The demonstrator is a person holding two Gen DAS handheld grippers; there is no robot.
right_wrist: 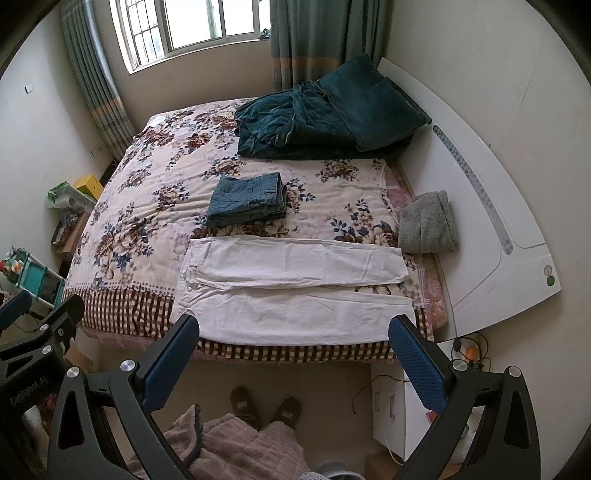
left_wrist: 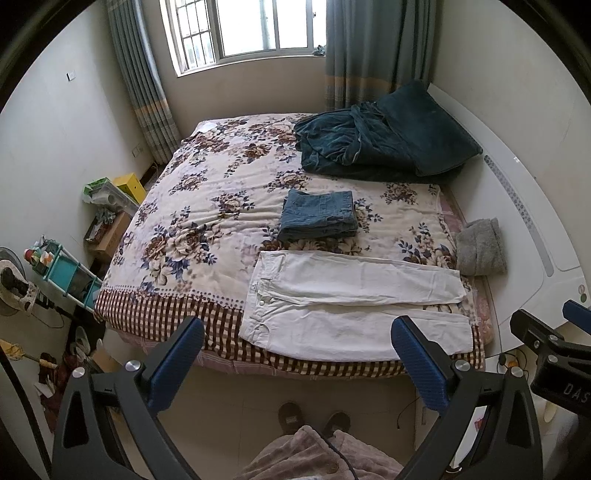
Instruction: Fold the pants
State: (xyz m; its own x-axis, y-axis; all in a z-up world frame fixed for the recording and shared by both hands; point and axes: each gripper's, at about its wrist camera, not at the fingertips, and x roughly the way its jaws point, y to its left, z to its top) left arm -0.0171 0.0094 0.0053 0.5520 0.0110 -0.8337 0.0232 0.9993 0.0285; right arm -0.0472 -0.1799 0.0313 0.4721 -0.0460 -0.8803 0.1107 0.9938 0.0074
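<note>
Two hand-held grippers are seen nearest the cameras, both held over the floor short of the bed edge: the left hand-held gripper (left_wrist: 297, 334) and the right hand-held gripper (right_wrist: 293, 334), each with its two blue-padded fingers spread wide and nothing pinched between them. Two slippered feet (right_wrist: 266, 406) are visible on the floor below

One pair of white pants (right_wrist: 291, 291) is laid out flat along the near edge of the bed (right_wrist: 122, 236), waistband to the left, both legs stretched out to the right side by side with a thin gap between them. The fabric is lightly wrinkled, and a button can be made out at the waist

Just behind it, one folded stack of blue jeans (right_wrist: 247, 201) is set on the floral blanket, apart from the white pair. One grey fluffy towel (right_wrist: 428, 223) is bunched at the right edge of the bed. Farthest back, one dark teal heap of bedding (right_wrist: 325, 118) is piled below the window (right_wrist: 192, 26)
</note>
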